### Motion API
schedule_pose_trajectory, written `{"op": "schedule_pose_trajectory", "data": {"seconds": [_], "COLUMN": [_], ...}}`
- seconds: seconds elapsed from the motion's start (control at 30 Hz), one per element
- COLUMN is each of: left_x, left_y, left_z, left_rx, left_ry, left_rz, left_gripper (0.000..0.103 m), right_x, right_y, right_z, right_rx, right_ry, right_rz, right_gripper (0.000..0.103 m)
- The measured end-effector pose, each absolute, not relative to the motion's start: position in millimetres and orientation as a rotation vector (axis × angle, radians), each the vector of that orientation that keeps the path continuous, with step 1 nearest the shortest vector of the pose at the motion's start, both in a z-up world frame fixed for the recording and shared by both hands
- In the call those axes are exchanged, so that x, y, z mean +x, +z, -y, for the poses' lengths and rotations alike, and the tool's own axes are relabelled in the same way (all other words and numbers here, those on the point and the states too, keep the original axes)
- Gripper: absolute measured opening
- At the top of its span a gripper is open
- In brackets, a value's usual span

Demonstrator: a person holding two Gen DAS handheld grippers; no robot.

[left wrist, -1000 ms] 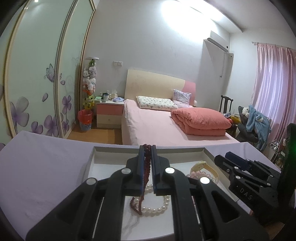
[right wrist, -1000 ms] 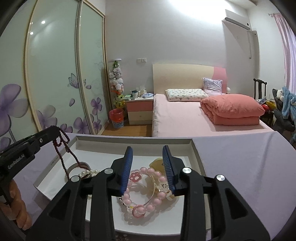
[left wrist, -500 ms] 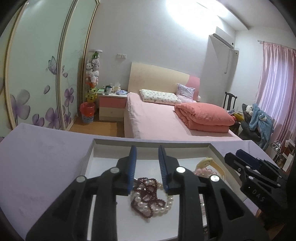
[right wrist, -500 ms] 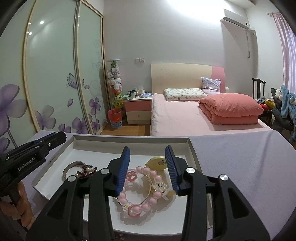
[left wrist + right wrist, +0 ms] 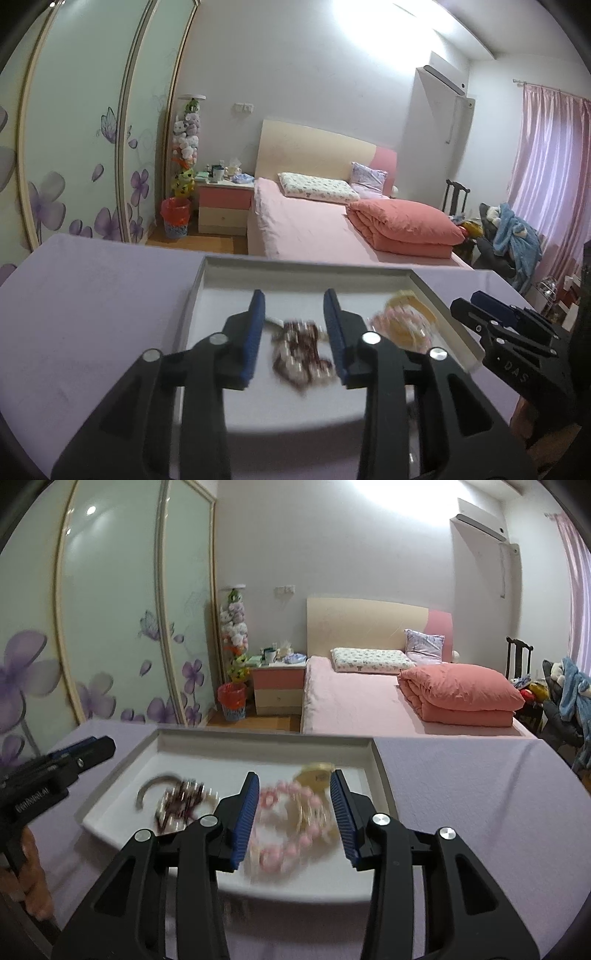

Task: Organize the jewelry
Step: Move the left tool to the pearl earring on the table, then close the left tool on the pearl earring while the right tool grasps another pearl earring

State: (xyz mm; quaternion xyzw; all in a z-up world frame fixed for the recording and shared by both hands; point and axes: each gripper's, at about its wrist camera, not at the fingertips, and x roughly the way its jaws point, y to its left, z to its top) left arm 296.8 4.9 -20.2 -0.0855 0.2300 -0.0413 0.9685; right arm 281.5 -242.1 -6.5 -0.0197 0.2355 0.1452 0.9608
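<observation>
Pink bead bracelet point(image 5: 286, 823): we log it lying flat in the white tray point(image 5: 380, 771), straight ahead between the parted blue pads of our right gripper point(image 5: 294, 814), nothing grasped, jaws just widening. Dark red bead string point(image 5: 301, 349) lies heaped on pearls before our left gripper point(image 5: 294, 334), likewise released and widening, farther from the bracelet.

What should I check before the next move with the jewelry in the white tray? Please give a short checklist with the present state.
1. Left gripper empty, fingers apart: ok.
2. Dark red beads lying in the white tray, released: ok.
3. Right gripper open: ok.
4. Pink bead bracelet free of the right fingers: ok, no contact seen.
5. Pieces untangled: cannot tell, blurred.
</observation>
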Motion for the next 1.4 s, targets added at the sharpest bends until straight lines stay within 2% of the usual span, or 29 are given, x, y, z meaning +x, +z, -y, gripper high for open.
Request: {"op": "schedule_pose_trajectory", "data": {"seconds": [0.03,0.17,0.23,0.4,0.77,0.87,1.07,1.4], "left_x": [287.9,247.9,228.4,199.7,205.8,212.3,219.1,222.0], "left_y": [-21.1,-30.7,-37.9,-53.3,-84.3,-87.1,-89.8,-89.7], "left_z": [-4.8,1.5,7.2,27.2,69.3,68.6,73.4,79.3], "left_rx": [-0.171,-0.160,-0.157,-0.135,-0.015,-0.027,-0.009,0.033], "left_ry": [-0.090,-0.126,-0.152,-0.205,-0.174,-0.172,-0.162,-0.132], "left_rz": [-0.473,-0.532,-0.573,-0.673,-0.842,-0.866,-0.888,-0.890], "left_gripper": [0.038,0.046,0.054,0.063,0.063,0.060,0.045,0.016], "right_x": [272.7,240.3,227.0,205.4,196.4,198.3,197.8,197.6], "right_y": [-7.7,-16.3,-22.0,-34.8,-46.0,-48.1,-51.4,-50.3], "right_z": [244.8,259.8,263.7,270.6,283.1,285.8,287.7,285.3], "right_rx": [-0.050,-0.066,-0.073,-0.089,-0.044,-0.027,-0.012,0.000], "right_ry": [0.295,0.298,0.293,0.272,0.261,0.263,0.266,0.275], "right_rz": [-0.486,-0.547,-0.582,-0.661,-0.715,-0.727,-0.740,-0.745], "right_gripper": [0.050,0.052,0.058,0.064,0.068,0.068,0.068,0.070]}}
